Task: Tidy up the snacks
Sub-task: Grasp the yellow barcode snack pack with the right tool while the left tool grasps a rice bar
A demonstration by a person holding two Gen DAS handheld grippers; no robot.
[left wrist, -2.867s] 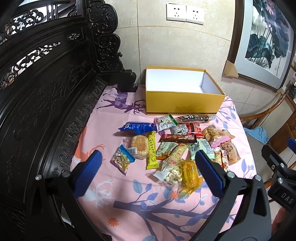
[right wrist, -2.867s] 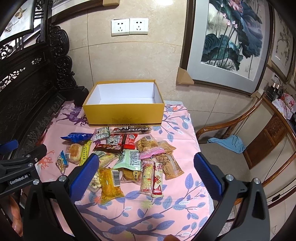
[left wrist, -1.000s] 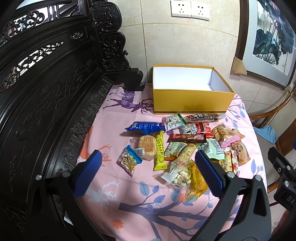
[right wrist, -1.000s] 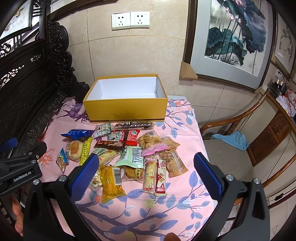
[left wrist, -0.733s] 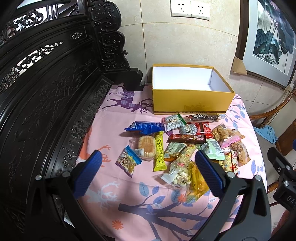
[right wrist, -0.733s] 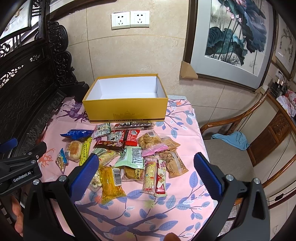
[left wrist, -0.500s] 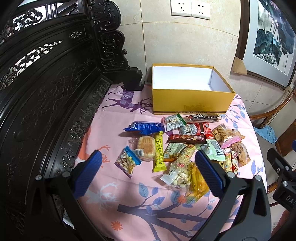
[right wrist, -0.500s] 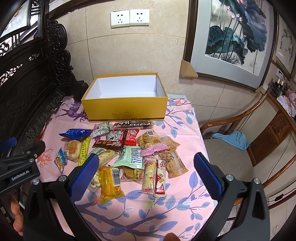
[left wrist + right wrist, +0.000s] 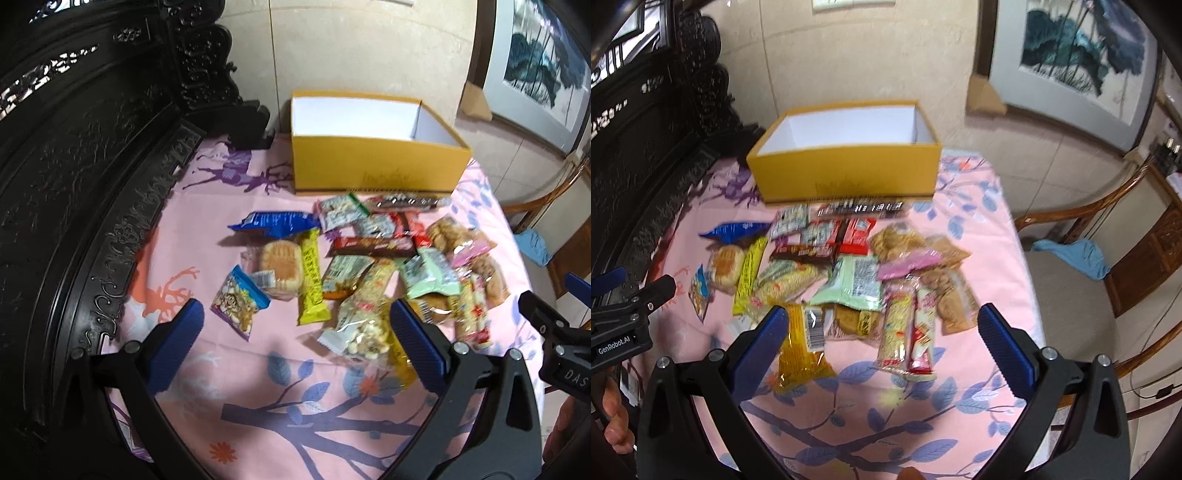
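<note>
An open yellow box (image 9: 376,168) (image 9: 849,177) with a white inside stands at the back of the table, nothing visible in it. Several wrapped snacks lie in a heap in front of it: a blue packet (image 9: 277,223), a round cake (image 9: 279,264), a yellow bar (image 9: 312,277), a green pouch (image 9: 855,282), an orange-yellow packet (image 9: 801,345). My left gripper (image 9: 293,341) hovers open above the heap's near left side. My right gripper (image 9: 879,341) hangs open over the near snacks. Neither holds anything.
A pink floral cloth (image 9: 871,417) covers the table. Dark carved wooden furniture (image 9: 74,166) borders its left edge. A wooden chair (image 9: 1089,229) with a blue cloth (image 9: 1075,254) stands right of the table. A tiled wall and a framed painting (image 9: 1071,55) lie behind.
Both grippers have moved forward and down toward the snacks, so the heap and box look larger. Both stay open. Nothing on the table has shifted.
</note>
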